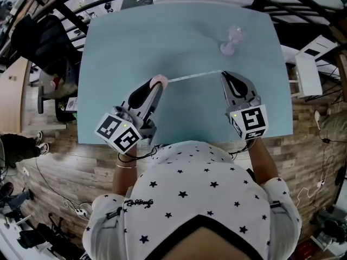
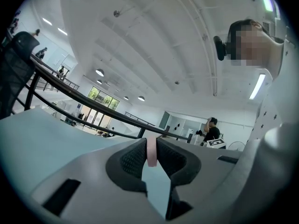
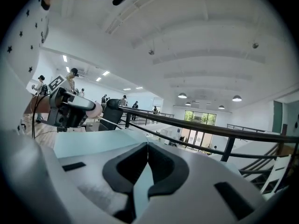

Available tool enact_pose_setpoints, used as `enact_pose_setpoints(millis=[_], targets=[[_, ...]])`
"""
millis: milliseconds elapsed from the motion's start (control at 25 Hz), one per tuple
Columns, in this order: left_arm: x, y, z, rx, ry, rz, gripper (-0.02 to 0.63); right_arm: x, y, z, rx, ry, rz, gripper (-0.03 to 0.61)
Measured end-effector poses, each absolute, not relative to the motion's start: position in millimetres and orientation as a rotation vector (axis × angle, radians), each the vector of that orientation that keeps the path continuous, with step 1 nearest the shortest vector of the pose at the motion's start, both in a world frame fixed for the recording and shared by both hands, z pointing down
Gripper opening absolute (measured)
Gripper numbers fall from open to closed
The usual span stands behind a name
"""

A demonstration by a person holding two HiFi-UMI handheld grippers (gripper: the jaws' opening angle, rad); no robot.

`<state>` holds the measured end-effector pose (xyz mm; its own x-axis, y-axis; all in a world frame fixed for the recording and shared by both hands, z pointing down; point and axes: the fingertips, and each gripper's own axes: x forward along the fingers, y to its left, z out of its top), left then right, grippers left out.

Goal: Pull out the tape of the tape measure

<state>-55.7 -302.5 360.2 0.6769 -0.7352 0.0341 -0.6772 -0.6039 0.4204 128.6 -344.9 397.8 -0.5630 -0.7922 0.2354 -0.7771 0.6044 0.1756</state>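
Jaws of the left gripper (image 1: 156, 86) are clamping the pink tape measure (image 2: 152, 150) over the pale blue table (image 1: 124, 42). Its tape (image 1: 192, 76) is stretching across to the right gripper (image 1: 224, 75), whose jaws are pinching tight on the tape's end. A lilac dumbbell-shaped item (image 1: 233, 41) is lying farther back.

Bright, even light from ceiling lamps (image 3: 182, 95); strong fisheye bending and dark vignetted corners.

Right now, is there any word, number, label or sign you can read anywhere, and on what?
None can be read.
Tape: any graduations too small to read.
Marker cubes: black-and-white square patterns only, no letters.
Shirt: small dark script, blurred.
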Motion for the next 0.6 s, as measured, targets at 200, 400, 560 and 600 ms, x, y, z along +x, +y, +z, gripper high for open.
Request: enact_pose_setpoints(millis=[200, 400, 560, 600], targets=[[-60.9, -305.2, 361.3, 2.488, -1.129, -0.195, 0.086, 123.8, -343.1, 392.2, 1.284, -2.592, -0.034, 0.003], [-64.3, -307.1, 361.0, 2.502, -1.173, -0.163, 0.086, 120.1, -339.1, 386.7, 1.278, -2.637, 0.007, 0.003], [-67.0, -309.3, 360.7, 2.519, -1.218, -0.137, 0.086, 115.8, -337.2, 383.5, 1.27, -2.658, 0.0, 0.003], [-67.6, -309.2, 360.6, 2.52, -1.22, -0.139, 0.086, 115.5, -337.4, 383.7, 1.272, -2.661, 0.005, 0.003]])
